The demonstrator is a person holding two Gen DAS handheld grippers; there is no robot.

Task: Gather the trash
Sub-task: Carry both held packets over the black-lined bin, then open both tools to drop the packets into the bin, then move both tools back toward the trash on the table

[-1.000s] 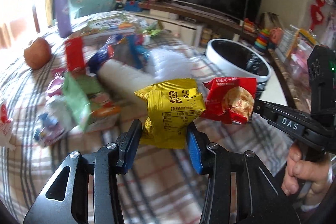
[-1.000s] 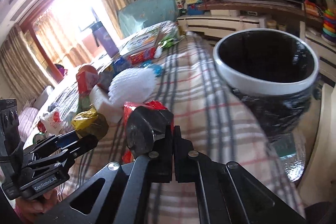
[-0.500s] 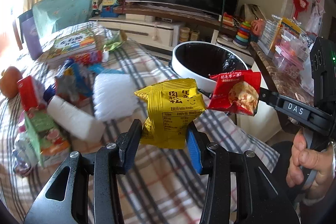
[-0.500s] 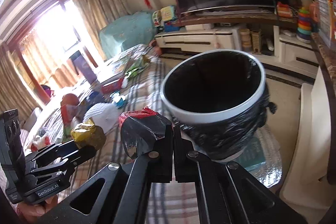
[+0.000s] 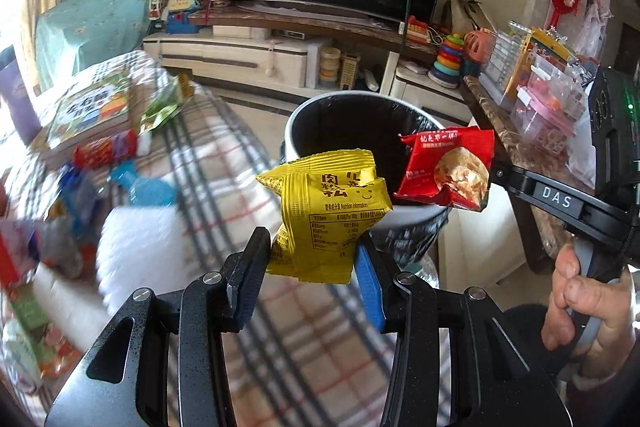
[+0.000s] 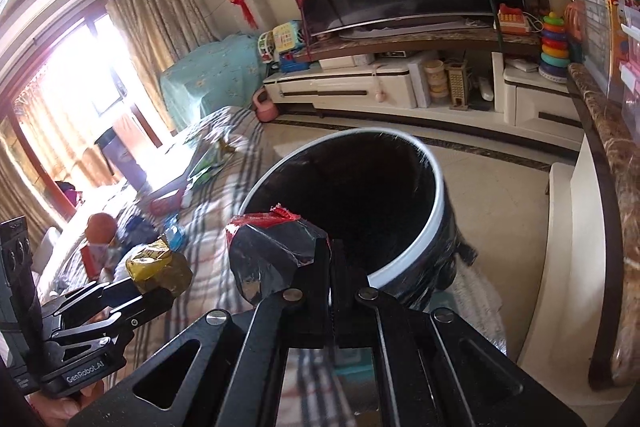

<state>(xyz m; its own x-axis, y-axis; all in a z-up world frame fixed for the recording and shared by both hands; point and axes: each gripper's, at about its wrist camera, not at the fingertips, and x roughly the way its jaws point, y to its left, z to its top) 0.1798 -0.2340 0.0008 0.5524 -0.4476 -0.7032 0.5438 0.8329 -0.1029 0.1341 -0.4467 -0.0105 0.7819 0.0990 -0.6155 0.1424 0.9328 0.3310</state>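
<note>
Left gripper (image 5: 314, 259) pinches a yellow snack packet (image 5: 326, 211); right gripper (image 6: 331, 259) clamps a red wrapper (image 5: 448, 167), both beside the black-lined bin (image 6: 434, 195). More wrappers litter the plaid table (image 5: 224, 163) behind.

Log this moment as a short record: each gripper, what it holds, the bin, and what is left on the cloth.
left gripper: shut on yellow crinkled snack wrapper
right gripper: shut on red foil snack wrapper
bin: round white-rimmed trash bin with black liner, beside the plaid cloth, beyond both wrappers
wrappers: both in the air, not yet released
plaid tablecloth: more packets and a white foam sheet lie on it
</note>
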